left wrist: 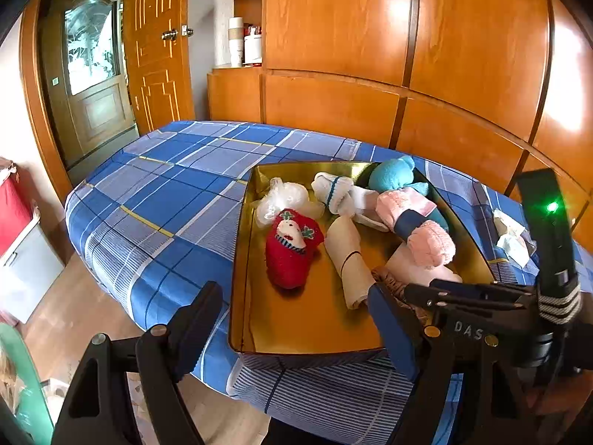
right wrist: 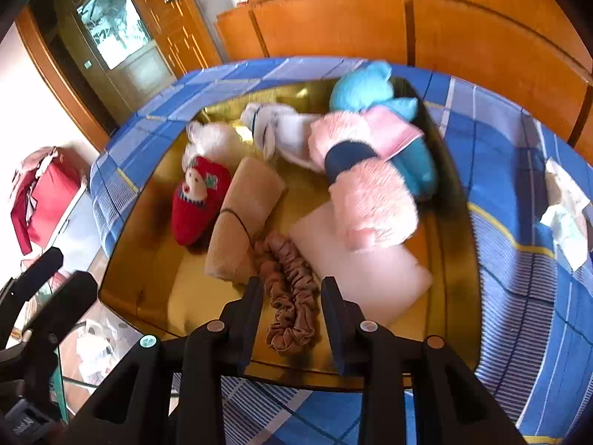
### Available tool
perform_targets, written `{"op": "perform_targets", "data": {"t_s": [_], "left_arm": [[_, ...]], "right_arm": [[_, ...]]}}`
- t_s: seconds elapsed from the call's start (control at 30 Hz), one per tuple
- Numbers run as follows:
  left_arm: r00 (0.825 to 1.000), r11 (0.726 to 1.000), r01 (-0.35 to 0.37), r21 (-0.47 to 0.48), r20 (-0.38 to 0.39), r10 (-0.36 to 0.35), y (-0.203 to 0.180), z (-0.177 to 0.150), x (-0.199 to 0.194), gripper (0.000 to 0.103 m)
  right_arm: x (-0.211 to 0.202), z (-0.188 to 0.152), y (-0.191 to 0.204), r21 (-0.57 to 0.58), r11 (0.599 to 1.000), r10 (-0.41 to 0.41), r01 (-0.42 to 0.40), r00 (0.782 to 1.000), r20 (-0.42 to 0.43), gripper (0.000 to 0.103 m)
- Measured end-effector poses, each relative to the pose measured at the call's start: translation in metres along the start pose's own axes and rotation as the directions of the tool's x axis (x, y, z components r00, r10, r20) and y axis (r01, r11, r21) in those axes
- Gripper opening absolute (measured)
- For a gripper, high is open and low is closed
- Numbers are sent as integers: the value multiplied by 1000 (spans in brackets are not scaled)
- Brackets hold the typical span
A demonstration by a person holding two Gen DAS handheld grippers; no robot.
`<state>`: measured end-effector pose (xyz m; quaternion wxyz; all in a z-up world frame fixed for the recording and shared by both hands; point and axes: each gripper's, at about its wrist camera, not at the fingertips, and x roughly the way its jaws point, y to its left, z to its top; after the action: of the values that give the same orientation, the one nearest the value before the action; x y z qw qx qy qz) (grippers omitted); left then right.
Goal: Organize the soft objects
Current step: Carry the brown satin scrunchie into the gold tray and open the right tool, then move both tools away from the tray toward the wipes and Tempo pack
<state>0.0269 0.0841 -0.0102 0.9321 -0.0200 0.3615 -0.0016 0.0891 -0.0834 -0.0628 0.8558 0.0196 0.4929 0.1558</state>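
A golden tray (left wrist: 240, 259) (right wrist: 163, 296) lies on the bed and holds soft things: a red sock (left wrist: 292, 250) (right wrist: 200, 204), a beige roll (left wrist: 348, 259) (right wrist: 242, 222), pink fluffy socks (left wrist: 426, 237) (right wrist: 370, 200), a blue plush (left wrist: 393, 176) (right wrist: 365, 85), a white sock (left wrist: 333, 189) (right wrist: 281, 126) and a pale pink pad (right wrist: 370, 274). A brown scrunchie (right wrist: 292, 296) rests on the tray floor between the fingers of my right gripper (right wrist: 292, 285), which stand apart from it. My left gripper (left wrist: 296, 333) hangs open over the tray's near edge, holding nothing.
The blue plaid bed (left wrist: 166, 193) runs along a wooden wardrobe (left wrist: 370, 37). Crumpled tissues (left wrist: 513, 235) (right wrist: 567, 215) lie on the sheet right of the tray. A red and grey box (left wrist: 16, 218) stands on the floor at the left, near a door (left wrist: 159, 55).
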Motion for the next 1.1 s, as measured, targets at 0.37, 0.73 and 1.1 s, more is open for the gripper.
{"op": "perform_targets", "data": {"t_s": [0.37, 0.73, 1.1], "left_arm": [[1000, 999, 8, 38, 7, -9, -14, 2, -4, 81], [999, 993, 46, 112, 15, -48, -40, 9, -5, 81], [995, 973, 93, 212, 25, -100, -85, 20, -6, 81]], "right_arm": [[-23, 2, -8, 1, 1000, -19, 19, 997, 75, 32], [-66, 2, -52, 37, 995, -96, 91, 979, 180, 32], [-124, -4, -168, 178, 941, -323, 289, 923, 209, 32]]}}
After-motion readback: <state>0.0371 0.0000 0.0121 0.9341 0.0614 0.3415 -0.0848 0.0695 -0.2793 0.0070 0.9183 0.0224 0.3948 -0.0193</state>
